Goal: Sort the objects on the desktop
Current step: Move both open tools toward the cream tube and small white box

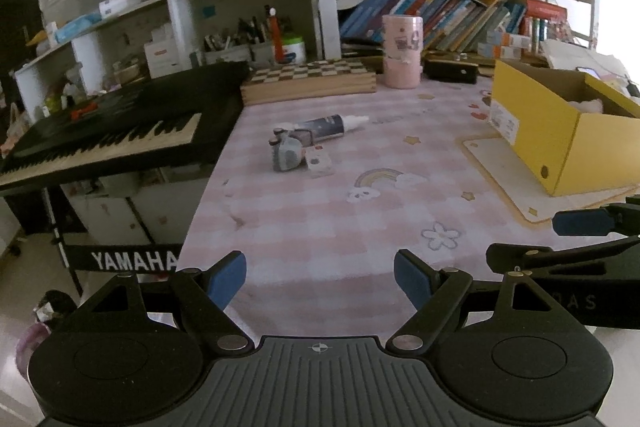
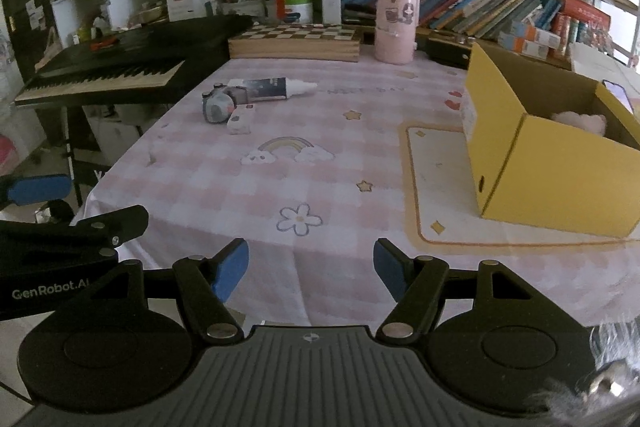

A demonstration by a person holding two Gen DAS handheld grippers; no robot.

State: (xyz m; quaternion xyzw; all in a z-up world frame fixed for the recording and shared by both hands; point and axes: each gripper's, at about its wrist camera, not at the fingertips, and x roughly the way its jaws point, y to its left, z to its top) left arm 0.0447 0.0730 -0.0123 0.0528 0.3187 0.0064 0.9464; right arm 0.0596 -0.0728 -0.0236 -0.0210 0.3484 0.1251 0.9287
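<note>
Now, both tools hover at the near edge of the table (image 2: 224, 187) and neither has anything in it: the left gripper (image 1: 320, 277) stands with its blue pads spread wide over bare checked cloth, and the right gripper (image 2: 311, 269) sits a touch narrower, also empty.

The things left to sort are bunched together well ahead, towards the far left of the cloth: a dark bottle (image 1: 320, 127) lying on its side, a small grey camera-shaped toy (image 1: 286, 151) pressed against its base, and a little white box (image 1: 320, 163) just in front of the toy. The yellow box (image 2: 560, 163) stands open on the right with something pink and fluffy already inside (likely the drop-off, though that is my guess).

The bottle's long axis runs roughly left to right across the table, white nozzle pointing right, towards the yellow box, and slightly away from us.

The risk, as I read it: those three are touching, so closing on one may knock its neighbours. The bottle is round and lying flat; a glancing pad could set it rolling, and the table's left edge is not far off. A grip along its length would likely slip; across the body looks safer.
</note>
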